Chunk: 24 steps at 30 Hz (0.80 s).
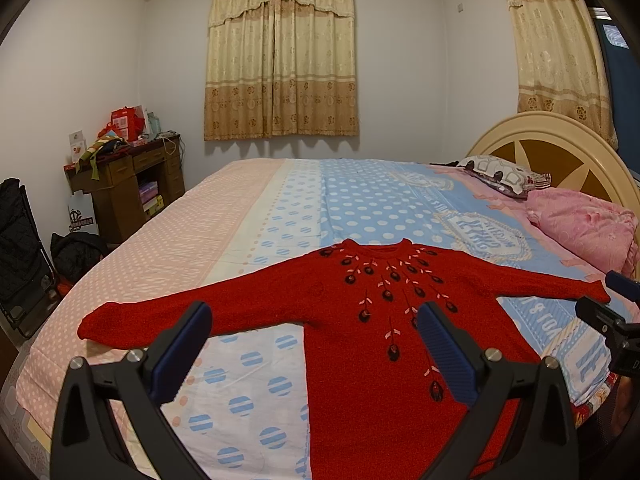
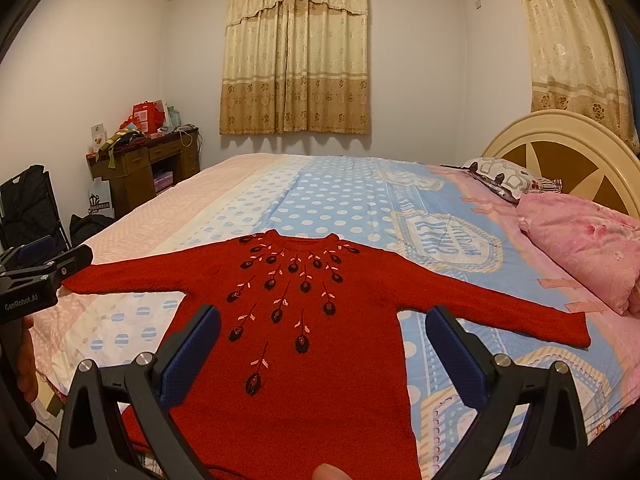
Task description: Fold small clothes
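Red sweater (image 1: 360,320) spread flat, sleeves out, across lower centre of frame on a dotted bed (image 1: 280,200); left hand-held gripper (image 1: 316,332) and right hand-held gripper (image 2: 324,340) both spread wide, empty, above it

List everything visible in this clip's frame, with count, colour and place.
sweater: one, red with dark flower embroidery, spread flat on the near bed edge, sleeves out.
bed sheet: one, pink, white and blue with dots, covering the bed.
pillows: two, one pink, one white patterned behind it, at the headboard.
headboard: one, cream and brown, right.
curtains: two sets, beige floral, back wall and right.
desk: one, dark wood, cluttered, far left corner.
black bags: dark, floor at left.
left gripper: one, black with blue fingers, open above the sweater.
right gripper: same, open.
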Tool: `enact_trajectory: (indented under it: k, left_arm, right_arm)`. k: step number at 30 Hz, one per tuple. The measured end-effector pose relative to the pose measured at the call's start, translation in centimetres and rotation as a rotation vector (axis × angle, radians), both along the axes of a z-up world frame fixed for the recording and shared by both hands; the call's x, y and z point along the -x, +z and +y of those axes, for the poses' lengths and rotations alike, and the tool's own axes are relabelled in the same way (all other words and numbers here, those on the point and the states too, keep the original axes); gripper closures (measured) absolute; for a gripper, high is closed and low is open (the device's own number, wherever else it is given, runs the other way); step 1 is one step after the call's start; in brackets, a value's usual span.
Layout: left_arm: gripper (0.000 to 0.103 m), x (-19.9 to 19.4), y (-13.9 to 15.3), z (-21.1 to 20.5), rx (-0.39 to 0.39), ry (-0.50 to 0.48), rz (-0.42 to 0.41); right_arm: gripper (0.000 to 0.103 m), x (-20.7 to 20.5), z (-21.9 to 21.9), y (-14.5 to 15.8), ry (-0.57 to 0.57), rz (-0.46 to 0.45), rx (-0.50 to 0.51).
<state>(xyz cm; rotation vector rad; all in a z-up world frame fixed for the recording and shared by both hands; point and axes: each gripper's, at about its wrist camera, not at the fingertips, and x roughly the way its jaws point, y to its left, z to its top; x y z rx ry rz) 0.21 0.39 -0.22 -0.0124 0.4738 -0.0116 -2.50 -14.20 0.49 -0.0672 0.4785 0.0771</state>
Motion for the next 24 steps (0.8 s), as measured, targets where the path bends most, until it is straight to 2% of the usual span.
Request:
enact_trajectory:
  k: [24]
  left_arm:
    - [0.0,-0.24,-0.32,0.34,0.0,0.001,0.004]
  right_arm:
    - [0.001,-0.06,0.0,-0.17,0.003,0.01,0.0]
